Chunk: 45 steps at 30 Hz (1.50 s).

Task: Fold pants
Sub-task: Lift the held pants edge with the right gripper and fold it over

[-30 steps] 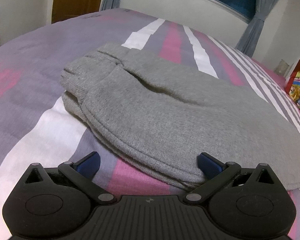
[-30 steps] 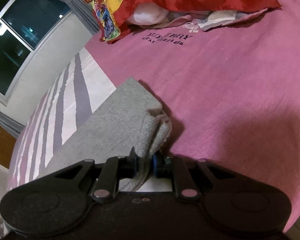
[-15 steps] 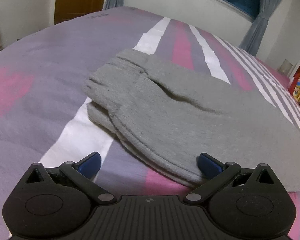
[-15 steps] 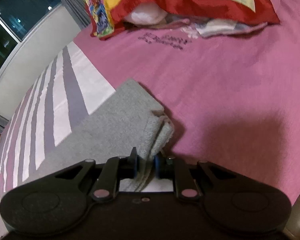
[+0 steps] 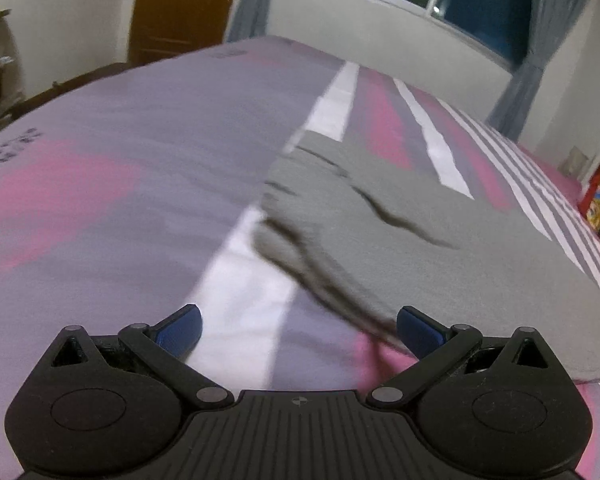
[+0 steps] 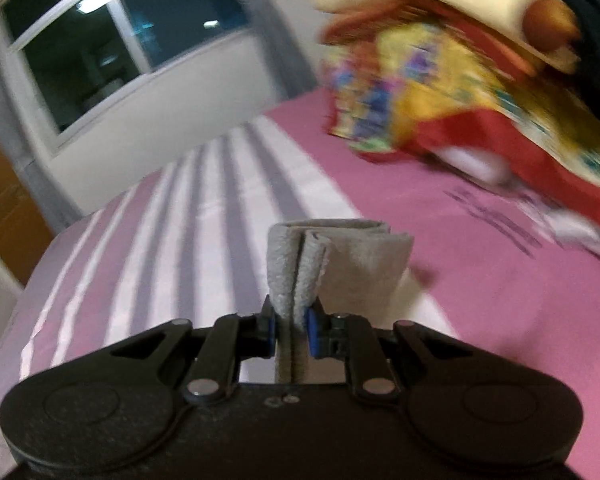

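Where the right gripper pinches them, grey pants bunch doubled.

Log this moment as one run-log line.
right gripper: shut on grey fleece pants | left gripper: open, empty | surface: striped pink bedspread

Black left gripper with ribbed housing, blue fingertip pads, round silver pivot pins, black right gripper with smooth rounded housing, blue-edged pads, silver pins
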### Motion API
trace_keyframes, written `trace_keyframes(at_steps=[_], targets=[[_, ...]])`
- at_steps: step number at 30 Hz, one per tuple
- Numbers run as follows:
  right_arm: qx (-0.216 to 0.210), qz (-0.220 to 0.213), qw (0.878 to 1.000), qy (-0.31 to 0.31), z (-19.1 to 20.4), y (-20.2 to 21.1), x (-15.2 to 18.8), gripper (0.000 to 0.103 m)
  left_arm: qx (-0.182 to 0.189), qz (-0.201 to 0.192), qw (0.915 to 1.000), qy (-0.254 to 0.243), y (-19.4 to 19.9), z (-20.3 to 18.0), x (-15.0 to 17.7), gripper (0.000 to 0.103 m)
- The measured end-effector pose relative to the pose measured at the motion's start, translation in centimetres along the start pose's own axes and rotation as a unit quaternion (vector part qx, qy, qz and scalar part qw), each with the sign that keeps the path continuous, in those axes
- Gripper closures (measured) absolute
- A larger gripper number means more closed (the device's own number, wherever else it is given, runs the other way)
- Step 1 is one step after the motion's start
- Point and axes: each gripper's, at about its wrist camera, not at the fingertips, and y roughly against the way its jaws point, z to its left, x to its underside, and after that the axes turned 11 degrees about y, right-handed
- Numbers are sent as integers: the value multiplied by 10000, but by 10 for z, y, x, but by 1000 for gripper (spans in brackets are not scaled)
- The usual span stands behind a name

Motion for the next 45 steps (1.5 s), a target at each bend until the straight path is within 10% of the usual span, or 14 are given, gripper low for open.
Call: trace_keyframes(at_steps=[9,14,28,34,40,45], targets=[[-1330,89,9778,1618,179,-46,13,89,-377,-222,9987,277,40,59,14,0],[-2029,411,9368,2822,258,-59,73,89,-471,-230,9978,416,59,82,31,0],[-1878,245,8301,5244,311,-20,178,89,-559,-26,9959,715,69,94,77,0],[-2042,472,8410,4989,323,-28,195,65,-491,18,9969,609,70,80,81,0],[-2815,191,8527,4397,331,-1,197,66,-39,-63,9991,412,74,43,72,0],[-2117,-478,8997,3788,290,28,175,64,799,-13,9968,80,62,-28,47,0]])
